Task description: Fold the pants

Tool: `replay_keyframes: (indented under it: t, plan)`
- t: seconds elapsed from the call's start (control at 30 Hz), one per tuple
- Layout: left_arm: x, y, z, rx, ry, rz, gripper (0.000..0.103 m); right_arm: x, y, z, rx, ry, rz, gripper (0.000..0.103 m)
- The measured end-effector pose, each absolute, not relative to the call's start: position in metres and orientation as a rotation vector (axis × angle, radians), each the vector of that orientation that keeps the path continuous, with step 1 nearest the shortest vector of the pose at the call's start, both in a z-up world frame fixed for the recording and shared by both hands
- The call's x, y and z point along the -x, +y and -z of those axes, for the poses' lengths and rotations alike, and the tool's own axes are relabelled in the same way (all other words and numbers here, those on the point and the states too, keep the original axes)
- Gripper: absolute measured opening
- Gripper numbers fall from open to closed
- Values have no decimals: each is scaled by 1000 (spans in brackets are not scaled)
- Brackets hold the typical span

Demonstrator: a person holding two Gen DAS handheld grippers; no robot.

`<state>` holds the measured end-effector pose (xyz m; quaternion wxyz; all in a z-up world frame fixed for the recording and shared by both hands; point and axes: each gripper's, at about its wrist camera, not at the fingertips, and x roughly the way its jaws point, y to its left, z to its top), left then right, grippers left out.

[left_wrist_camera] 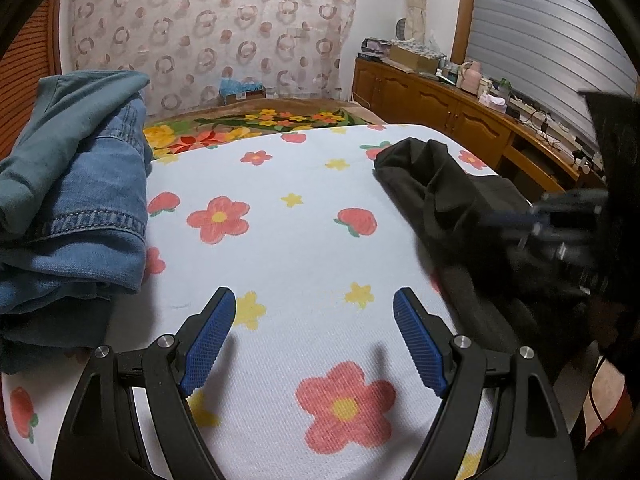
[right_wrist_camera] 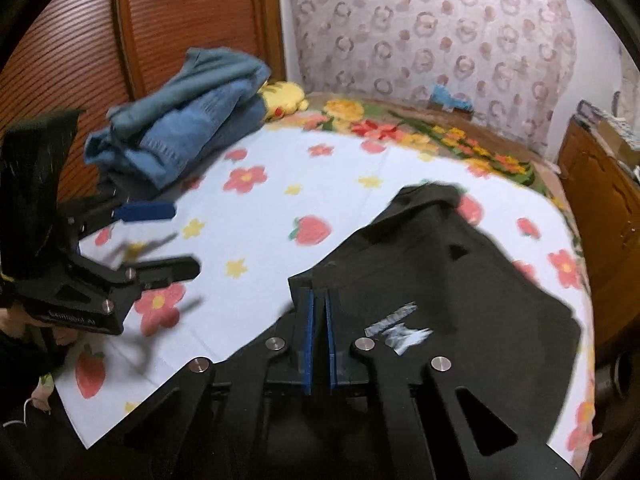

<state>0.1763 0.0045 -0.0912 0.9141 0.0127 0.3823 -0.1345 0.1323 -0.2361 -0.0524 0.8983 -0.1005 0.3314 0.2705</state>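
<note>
Your right gripper (right_wrist_camera: pixel 318 304) has its blue pads pressed together on the near edge of the black pants (right_wrist_camera: pixel 440 264), which lie crumpled on the flowered sheet (right_wrist_camera: pixel 260 208) ahead and to the right of those fingers. Your left gripper (left_wrist_camera: pixel 314 304) hangs wide apart over bare sheet, nothing between its pads. A pile of folded jeans (left_wrist_camera: pixel 80 208) sits to the left of its fingers.

On the bedsheet (left_wrist_camera: pixel 288 248), the pants (left_wrist_camera: pixel 452 208) lie at three o'clock, the stack of folded clothes (left_wrist_camera: pixel 76 200) at nine, the blanket (left_wrist_camera: pixel 248 124) behind at twelve.
</note>
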Motion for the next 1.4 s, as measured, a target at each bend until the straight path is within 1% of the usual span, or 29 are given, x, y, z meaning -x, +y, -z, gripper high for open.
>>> replay_keyframes:
  t: [0.2, 0.43, 0.57, 0.87, 0.93, 0.97, 1.07, 1.1, 1.17, 1.23, 1.3, 1.4]
  plan:
    - [-176, 3, 91, -37, 791, 273, 82, -132, -280, 30, 151, 617, -452, 4]
    - [-178, 4, 94, -36, 807, 262, 82, -134, -323, 26, 124, 593, -303, 4]
    - [-178, 4, 94, -38, 811, 257, 82, -140, -340, 36, 113, 617, -225, 4]
    - [-181, 3, 96, -47, 819, 252, 82, -161, -329, 58, 127, 717, -134, 4]
    - [-181, 2, 97, -49, 820, 251, 82, -163, -330, 56, 121, 729, -129, 13]
    - [-180, 3, 97, -50, 820, 250, 82, -164, -329, 55, 118, 728, -120, 22]
    - [-181, 2, 97, -52, 823, 248, 82, -161, -324, 47, 108, 709, -116, 24]
    - [-181, 2, 98, -53, 825, 247, 82, -163, -329, 44, 102, 704, -117, 28]
    - [-182, 1, 98, -54, 826, 246, 82, -159, -330, 43, 84, 690, -135, 31]
    - [-182, 1, 98, -54, 827, 245, 82, -153, -330, 47, 74, 687, -172, 34]
    - [-182, 1, 98, -55, 829, 245, 82, -152, -333, 54, 87, 699, -203, 39]
    - [-182, 1, 99, -55, 832, 243, 82, -164, -335, 66, 127, 742, -218, 41]
